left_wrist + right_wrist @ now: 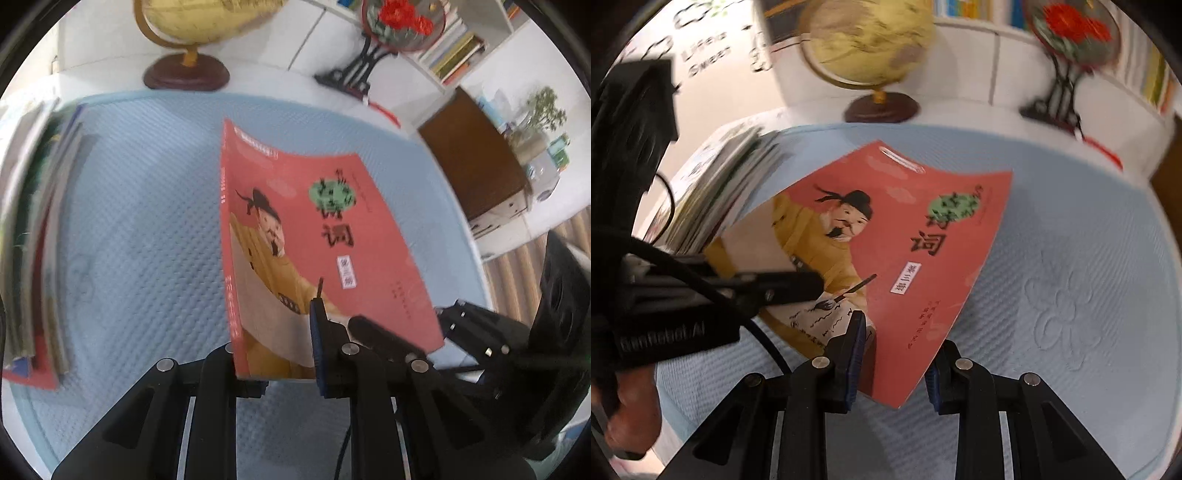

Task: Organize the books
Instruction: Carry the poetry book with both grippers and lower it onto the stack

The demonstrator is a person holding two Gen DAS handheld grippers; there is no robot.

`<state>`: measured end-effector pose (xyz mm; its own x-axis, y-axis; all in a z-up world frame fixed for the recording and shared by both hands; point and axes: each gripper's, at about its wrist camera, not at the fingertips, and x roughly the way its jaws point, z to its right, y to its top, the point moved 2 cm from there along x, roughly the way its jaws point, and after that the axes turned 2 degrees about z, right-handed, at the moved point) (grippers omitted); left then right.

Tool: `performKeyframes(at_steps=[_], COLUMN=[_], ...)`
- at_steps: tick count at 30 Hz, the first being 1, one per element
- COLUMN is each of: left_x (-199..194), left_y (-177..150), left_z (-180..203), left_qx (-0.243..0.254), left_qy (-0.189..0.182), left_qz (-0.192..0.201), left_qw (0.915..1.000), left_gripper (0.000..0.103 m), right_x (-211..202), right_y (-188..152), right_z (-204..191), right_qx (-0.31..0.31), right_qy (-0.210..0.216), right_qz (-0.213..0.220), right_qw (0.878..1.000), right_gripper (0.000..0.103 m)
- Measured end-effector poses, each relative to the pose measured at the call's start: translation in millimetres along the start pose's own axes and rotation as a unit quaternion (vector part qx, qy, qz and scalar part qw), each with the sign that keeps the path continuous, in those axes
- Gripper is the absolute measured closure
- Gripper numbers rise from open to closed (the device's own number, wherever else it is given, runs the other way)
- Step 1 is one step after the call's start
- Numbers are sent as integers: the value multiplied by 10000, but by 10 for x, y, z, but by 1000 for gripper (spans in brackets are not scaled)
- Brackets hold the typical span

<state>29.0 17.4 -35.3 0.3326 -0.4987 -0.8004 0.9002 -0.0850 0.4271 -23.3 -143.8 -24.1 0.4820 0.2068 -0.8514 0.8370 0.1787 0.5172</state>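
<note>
Red book (317,236) held above blue mat (140,229), near stack (33,236). Left claw (275,345) clamped on spine corner; right claw (894,363) spread around other corner (contact unclear). Risk: cover bending, book could twist loose.

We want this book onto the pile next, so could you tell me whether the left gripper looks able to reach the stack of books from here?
Probably yes: the stack of books lies to the left gripper's left on the blue mat, with nothing between.
</note>
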Motion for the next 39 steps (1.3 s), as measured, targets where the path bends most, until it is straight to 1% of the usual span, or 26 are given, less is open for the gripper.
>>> performKeyframes(at_steps=[3,7,13,16,19,21,24,27,29,33,36,37,38,39], left_x=[-194,-433,-942,-1200,-1423,-1532,-1639,-1696,-1675,-1598,-1559,-1562,-1546,-1531], left_y=[-3,24,91,141,135,105,33,-8,-19,-4,11,-1,-8,-17], left_z=[-44,-141,-279,-420,-705,-953,-1233,-1512,-1691,-2026,-2219,-2255,-2315,-2349], left_qx=[145,22,-119,-189,-365,-585,-771,-973,-1086,-1445,-1696,-1734,-1811,-1856], left_qy=[24,-24,21,163,359,536,826,998,1016,863,826,814,836,854], left_qz=[117,344,963,1253,1455,1547,1600,1608,1547,1482,1440,1419,1345,1289], left_qw=[9998,9994,9953,9918,9880,9848,9806,9771,9767,9745,9714,9712,9706,9704], left_gripper=[89,89,89,89,89,89,89,89,89,89,88,86,81,79], right_x=[-127,-315,-545,-617,-576,-508,-300,-95,21,219,403,455,509,538], right_y=[32,77,342,510,664,754,838,889,913,985,1042,1059,1076,1076], right_z=[-103,-213,-606,-846,-1098,-1309,-1652,-1963,-2115,-2322,-2373,-2382,-2380,-2392], right_qx=[23,88,-236,-335,-460,-578,-752,-817,-857,-1012,-836,-771,-693,-649], right_qy=[117,342,421,622,862,1001,1160,1277,1246,1073,1192,1259,1307,1319], right_qz=[160,410,881,1077,1167,1136,990,877,823,720,485,404,335,293], right_qw=[9998,9985,9949,9917,9883,9868,9854,9845,9851,9864,9882,9882,9884,9887], right_gripper=[75,75,74,73,73,73,73,72,72,71,70,70,69,69])
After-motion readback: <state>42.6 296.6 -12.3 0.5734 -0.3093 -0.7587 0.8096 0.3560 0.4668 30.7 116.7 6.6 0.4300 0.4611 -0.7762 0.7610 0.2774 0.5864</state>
